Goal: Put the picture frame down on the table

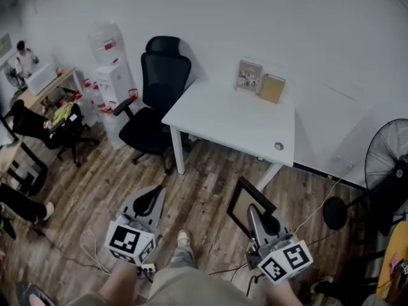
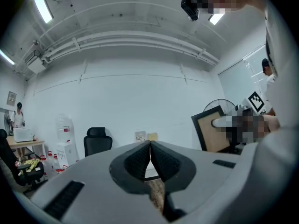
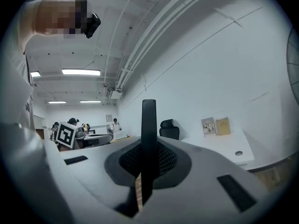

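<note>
My right gripper [image 1: 254, 210] is shut on a black picture frame [image 1: 242, 197], held upright over the wooden floor a little in front of the white table [image 1: 217, 121]. In the right gripper view the picture frame's edge [image 3: 148, 125] stands up between the jaws. The left gripper view shows the frame [image 2: 216, 129] from its brown back at the right. My left gripper [image 1: 150, 199] is shut with nothing in it, its pads meeting [image 2: 150, 158]. It hangs over the floor, left of the frame.
Two small frames [image 1: 249, 76] [image 1: 273, 88] lean on the wall at the table's back. A black office chair [image 1: 155, 101] stands at the table's left, a water dispenser [image 1: 113, 85] beyond it. A floor fan [image 1: 386, 155] is at right. Cables lie on the floor.
</note>
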`<state>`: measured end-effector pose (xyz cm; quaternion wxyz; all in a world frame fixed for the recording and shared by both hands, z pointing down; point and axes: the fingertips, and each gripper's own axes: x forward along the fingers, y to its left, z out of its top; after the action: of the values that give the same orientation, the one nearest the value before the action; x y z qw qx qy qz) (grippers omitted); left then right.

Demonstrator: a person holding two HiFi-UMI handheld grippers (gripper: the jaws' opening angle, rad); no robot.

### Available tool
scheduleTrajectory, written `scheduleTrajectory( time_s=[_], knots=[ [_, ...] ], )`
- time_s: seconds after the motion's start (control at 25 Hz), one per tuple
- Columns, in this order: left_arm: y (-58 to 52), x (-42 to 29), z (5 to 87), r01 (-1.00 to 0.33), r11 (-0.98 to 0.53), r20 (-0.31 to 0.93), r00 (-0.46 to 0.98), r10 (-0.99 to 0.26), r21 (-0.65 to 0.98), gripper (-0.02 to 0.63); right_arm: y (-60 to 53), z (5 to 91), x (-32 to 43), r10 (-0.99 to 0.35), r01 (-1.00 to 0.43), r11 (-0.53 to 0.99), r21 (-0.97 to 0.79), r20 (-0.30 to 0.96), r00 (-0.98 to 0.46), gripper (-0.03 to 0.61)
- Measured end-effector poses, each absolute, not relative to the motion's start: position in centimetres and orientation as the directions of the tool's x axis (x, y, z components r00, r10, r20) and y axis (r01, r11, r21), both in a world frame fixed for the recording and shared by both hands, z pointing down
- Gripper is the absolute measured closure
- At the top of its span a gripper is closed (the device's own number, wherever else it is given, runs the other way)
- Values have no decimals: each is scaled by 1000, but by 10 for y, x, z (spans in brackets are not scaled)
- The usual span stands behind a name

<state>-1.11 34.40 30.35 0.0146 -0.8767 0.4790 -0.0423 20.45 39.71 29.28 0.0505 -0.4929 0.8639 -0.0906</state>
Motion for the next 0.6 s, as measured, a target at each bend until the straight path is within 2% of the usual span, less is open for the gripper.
scheduleTrajectory(
  time_s=[0.6],
  knots=[
    [145,-77,303,-798,-595,130,582,-802,-95,591,178,279,125,-869,-848,480,-224,13,-495,548]
  ],
)
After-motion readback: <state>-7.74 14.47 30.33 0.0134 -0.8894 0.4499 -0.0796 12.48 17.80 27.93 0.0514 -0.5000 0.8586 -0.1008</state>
